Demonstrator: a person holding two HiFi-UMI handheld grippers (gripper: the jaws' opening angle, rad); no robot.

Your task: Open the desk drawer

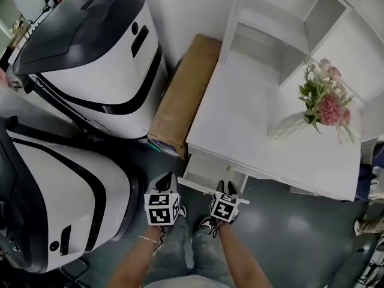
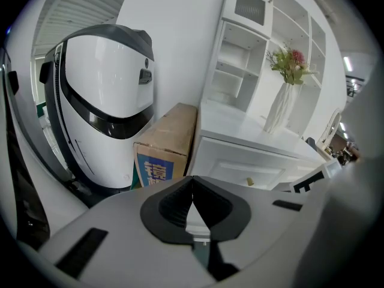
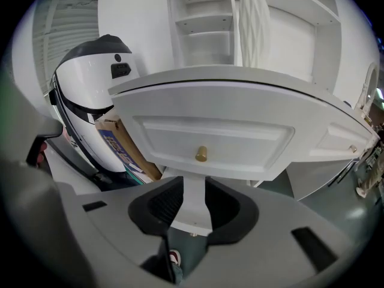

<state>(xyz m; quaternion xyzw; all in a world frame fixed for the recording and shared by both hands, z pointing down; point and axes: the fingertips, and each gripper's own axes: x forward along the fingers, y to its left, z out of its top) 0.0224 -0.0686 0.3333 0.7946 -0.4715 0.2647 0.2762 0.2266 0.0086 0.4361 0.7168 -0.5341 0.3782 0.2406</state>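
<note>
**Head view.** Nearest, at bottom centre, are two forearms, cut off by the lower edge.
- The left gripper (image 1: pixel 163 185) and right gripper (image 1: pixel 227 191) each carry a marker cube, and I cannot read the jaws here.
- Just above them the drawer (image 1: pixel 198 186) stands pulled out from the white desk (image 1: pixel 252 125), at its lower left corner. The right gripper overlaps part of the drawer's front.
- The vase of flowers (image 1: pixel 324 98) is at centre right.
- The cardboard box (image 1: pixel 183 95) is wedged between the desk and a white-and-black machine (image 1: pixel 96 47).
- A second machine (image 1: pixel 54 197) is cropped at the left.

**Left gripper view.**
- The left gripper (image 2: pixel 192 182) has its pads meeting at the tips and clasps nothing. I cannot identify the pale wedge behind them.
- The drawer (image 2: pixel 240 167) is at centre right and well apart.
- The right edge of the frame is a blur.

**Right gripper view.**
- The right gripper (image 3: pixel 194 188) has its jaws wide and grips nothing. A white surface shows through the gap, and I cannot place it.
- The drawer (image 3: pixel 240 143) fills the middle, and its brass knob (image 3: pixel 201 154) sits just above the jaw tips, untouched.
- The vase top is cut off.
</note>
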